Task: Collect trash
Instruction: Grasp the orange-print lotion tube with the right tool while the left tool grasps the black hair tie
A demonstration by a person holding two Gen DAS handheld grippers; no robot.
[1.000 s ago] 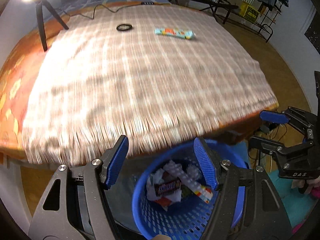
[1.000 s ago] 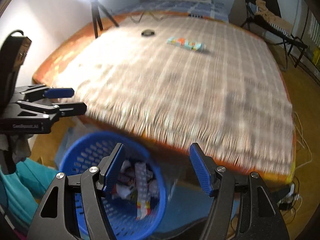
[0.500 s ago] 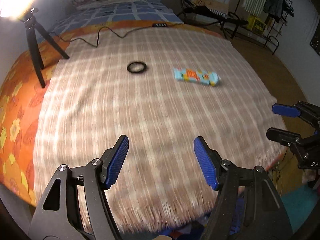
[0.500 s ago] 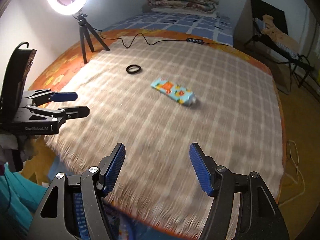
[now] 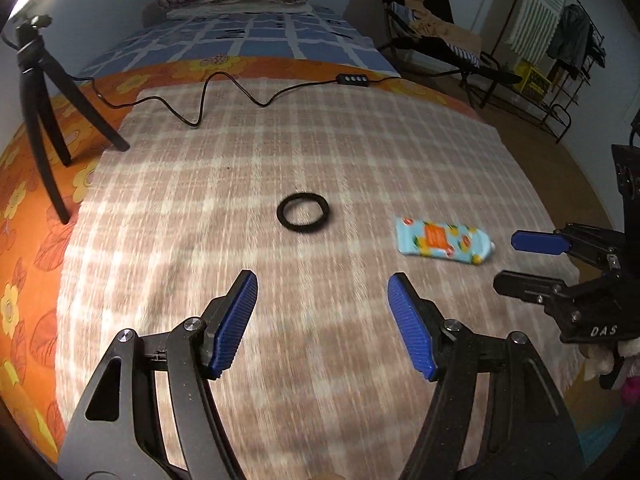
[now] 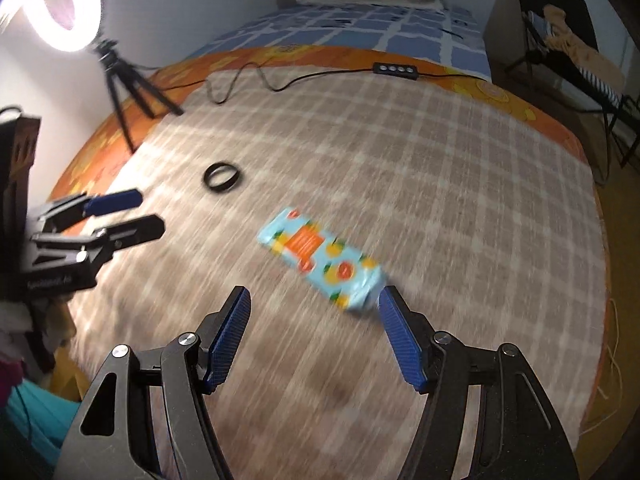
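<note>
Wrapper [image 6: 322, 258], light blue with orange fruit print, lies flat on the checked blanket [image 6: 460, 184]; in the right wrist view its long axis runs from ten o'clock to four o'clock, its near end just beside the tip of the right gripper's [image 6: 314, 336] right-hand finger, whether touching I cannot tell. Both jaws of that gripper stand wide apart and hold nothing; the left gripper [image 5: 322, 324] is likewise spread and empty, with a black ring [image 5: 303, 212] at its twelve o'clock and the wrapper at its two o'clock.
</note>
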